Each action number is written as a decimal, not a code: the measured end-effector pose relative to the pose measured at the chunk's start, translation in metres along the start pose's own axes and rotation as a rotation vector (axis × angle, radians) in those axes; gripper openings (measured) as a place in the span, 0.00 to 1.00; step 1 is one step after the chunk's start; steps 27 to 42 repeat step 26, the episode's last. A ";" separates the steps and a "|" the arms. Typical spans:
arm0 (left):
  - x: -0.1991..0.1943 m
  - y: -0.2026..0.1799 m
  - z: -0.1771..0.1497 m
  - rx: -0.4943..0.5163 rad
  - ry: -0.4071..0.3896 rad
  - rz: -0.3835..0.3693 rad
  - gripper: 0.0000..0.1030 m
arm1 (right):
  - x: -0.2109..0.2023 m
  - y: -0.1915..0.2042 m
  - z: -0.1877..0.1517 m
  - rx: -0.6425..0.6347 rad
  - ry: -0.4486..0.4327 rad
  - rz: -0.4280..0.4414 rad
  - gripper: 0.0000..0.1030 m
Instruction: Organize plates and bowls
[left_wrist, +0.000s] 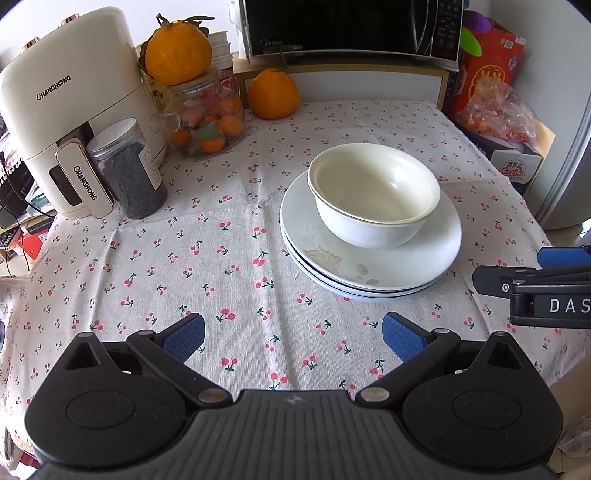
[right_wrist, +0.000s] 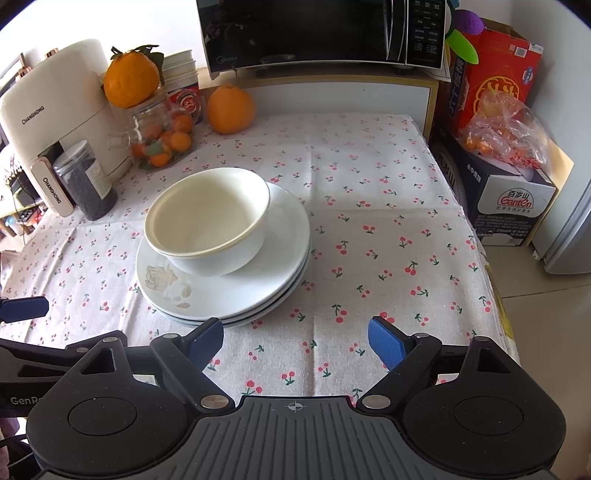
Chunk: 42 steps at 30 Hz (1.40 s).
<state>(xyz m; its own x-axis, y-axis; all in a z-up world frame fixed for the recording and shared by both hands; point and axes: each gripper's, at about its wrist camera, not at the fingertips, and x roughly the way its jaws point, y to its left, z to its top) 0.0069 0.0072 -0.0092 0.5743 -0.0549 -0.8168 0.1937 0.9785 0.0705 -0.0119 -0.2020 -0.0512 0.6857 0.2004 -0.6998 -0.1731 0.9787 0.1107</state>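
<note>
Two nested white bowls (left_wrist: 373, 195) sit on a stack of white plates (left_wrist: 369, 266) on the cherry-print tablecloth (left_wrist: 221, 240); the top plate has a faint flower print. The bowls (right_wrist: 207, 218) and plates (right_wrist: 236, 291) also show in the right wrist view. My left gripper (left_wrist: 293, 338) is open and empty, low over the cloth, in front and left of the stack. My right gripper (right_wrist: 295, 341) is open and empty, in front and right of the stack. The right gripper's fingers (left_wrist: 491, 278) show at the right edge of the left wrist view.
A white Changhong appliance (left_wrist: 70, 110), a dark-filled jar (left_wrist: 129, 173) and a glass jar of small oranges (left_wrist: 207, 118) stand at the back left. An orange (left_wrist: 272, 94) and a microwave (left_wrist: 351, 26) are behind. Boxes and a bag (right_wrist: 506, 129) stand to the right, off the table.
</note>
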 end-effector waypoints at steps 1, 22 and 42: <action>0.000 0.000 0.000 0.000 -0.001 -0.001 1.00 | 0.000 0.000 0.000 0.000 0.000 0.000 0.85; -0.001 -0.002 0.001 0.009 -0.004 0.001 1.00 | 0.000 0.005 0.003 -0.019 -0.008 0.004 0.85; -0.001 -0.003 0.001 0.007 -0.003 0.002 0.99 | 0.000 0.006 0.003 -0.026 -0.012 0.004 0.85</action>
